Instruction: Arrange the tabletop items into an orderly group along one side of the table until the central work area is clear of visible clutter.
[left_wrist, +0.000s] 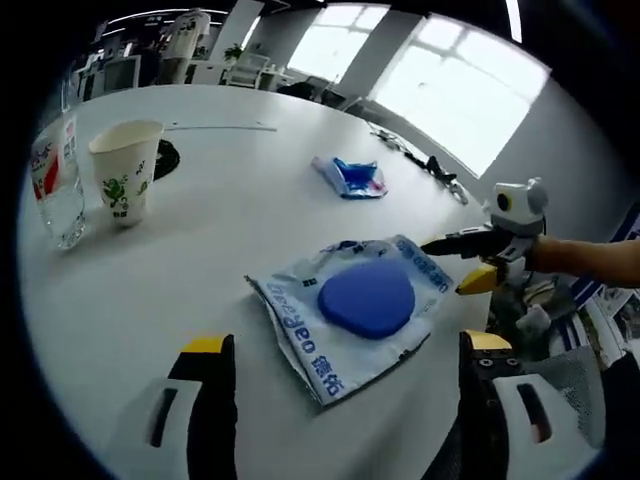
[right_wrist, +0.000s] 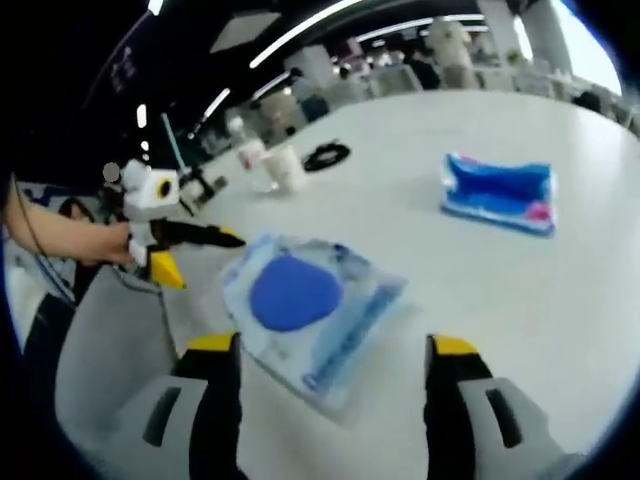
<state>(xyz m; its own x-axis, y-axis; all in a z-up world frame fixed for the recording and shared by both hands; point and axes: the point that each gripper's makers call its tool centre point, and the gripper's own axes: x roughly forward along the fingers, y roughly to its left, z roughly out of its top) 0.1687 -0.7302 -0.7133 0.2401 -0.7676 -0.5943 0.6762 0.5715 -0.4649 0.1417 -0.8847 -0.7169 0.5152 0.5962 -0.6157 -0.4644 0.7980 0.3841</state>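
Both tongs stand wide and hold nothing. The left tongs (left_wrist: 345, 365) and right tongs (right_wrist: 332, 365) flank a pale plastic pouch holding a blue rounded pad (left_wrist: 366, 298) near the round white bench's (left_wrist: 230, 190) edge. Beyond lies a crumpled blue wrapper (left_wrist: 350, 177); farther off stand a printed paper cup (left_wrist: 125, 170) and a clear water bottle (left_wrist: 55, 180).

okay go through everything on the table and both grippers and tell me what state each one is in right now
Left gripper: open, jaws either side of the pouch.
Right gripper: open, pouch just ahead.
Pouch with blue pad: lying flat, near the table edge.
Blue wrapper: crumpled, lying apart.
Paper cup: upright.
Water bottle: upright, beside the cup.
Black cable: coiled behind the cup.
Table: items spread out.
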